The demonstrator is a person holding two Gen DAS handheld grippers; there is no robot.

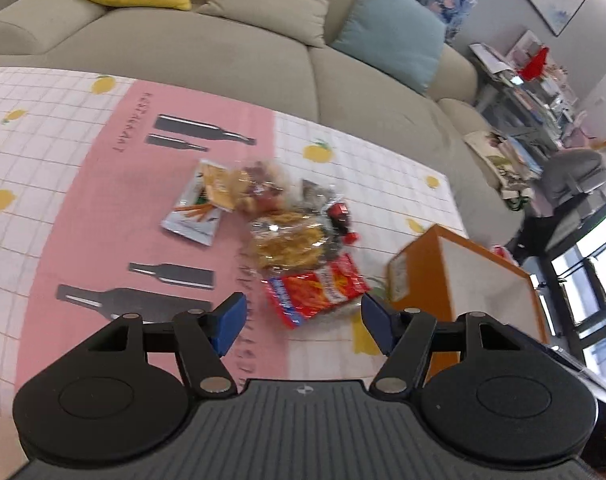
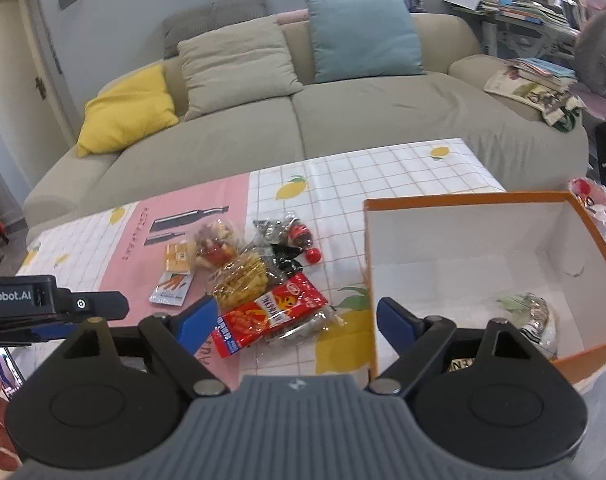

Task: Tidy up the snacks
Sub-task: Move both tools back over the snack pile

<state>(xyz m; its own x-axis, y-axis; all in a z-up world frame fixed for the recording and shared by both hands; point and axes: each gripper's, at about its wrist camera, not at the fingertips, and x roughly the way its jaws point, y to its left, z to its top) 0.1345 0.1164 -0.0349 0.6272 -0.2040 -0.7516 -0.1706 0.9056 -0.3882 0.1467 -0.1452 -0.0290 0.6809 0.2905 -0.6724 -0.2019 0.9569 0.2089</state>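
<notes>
A beige sofa (image 2: 343,120) with yellow, beige and teal cushions runs behind the tabletop (image 2: 383,176), which wears a pink and white checked cloth printed with lemons and bottles. At the tabletop's right end stands an orange box (image 2: 475,200) with white inner walls, its open top facing up; one clear-wrapped packet (image 2: 537,316) lies on its floor near the front corner.

The left gripper (image 1: 303,322) is tilted down over the near edge of the cloth, its blue-padded jaws spread with nothing between them. The right gripper (image 2: 295,320) points down at a similar slant, jaws also spread and empty, one finger over the cloth and the other in front of the box's near left corner. In the right wrist view the left gripper's dark body pokes in from the left edge.

The snacks sit in a loose heap (image 2: 259,264) mid-cloth, left of the box and apart from it. Nearest both grippers is a red packet (image 1: 315,286), partly overlapped by a clear bag of yellow crisps (image 1: 291,246). Behind are a small cola bottle (image 2: 301,236), a bag of mixed pieces (image 2: 215,242) and a pale flat packet (image 1: 195,216).
</notes>
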